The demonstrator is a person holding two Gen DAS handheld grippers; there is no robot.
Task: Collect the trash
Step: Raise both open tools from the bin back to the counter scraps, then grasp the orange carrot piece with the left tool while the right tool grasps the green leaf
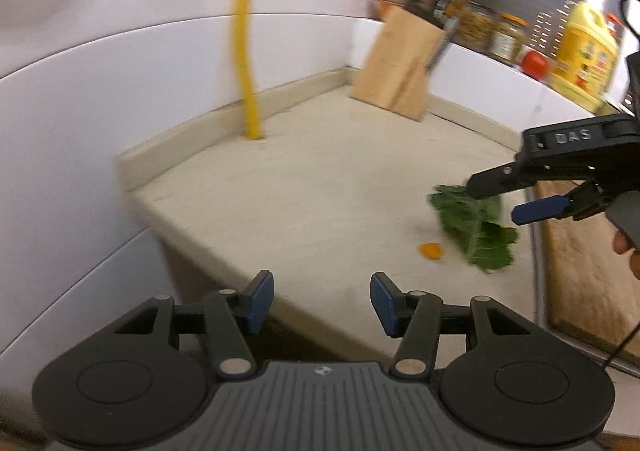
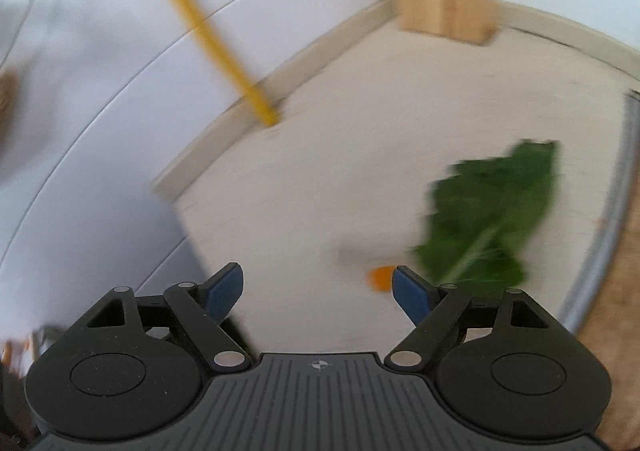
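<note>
Yellow pipe [image 1: 248, 51] at far left against white wall. Left gripper [image 1: 322, 301] hovering over counter edge [image 1: 280, 191], jaws apart, empty. Orange scrap [image 1: 431, 250] on counter, green leaf [image 1: 476, 229] just beside it. Right gripper [image 1: 496, 203] over leaf, spread wide, grasping nothing. Knife block [image 1: 396, 63] in back corner.

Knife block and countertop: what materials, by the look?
Knife block: pale unfinished-looking wood, matte, faint grain; blur hides detail. Countertop: beige stone or composite, matte, finely speckled, with a matching raised edge strip at the wall. Which of the two cannot be told.
</note>
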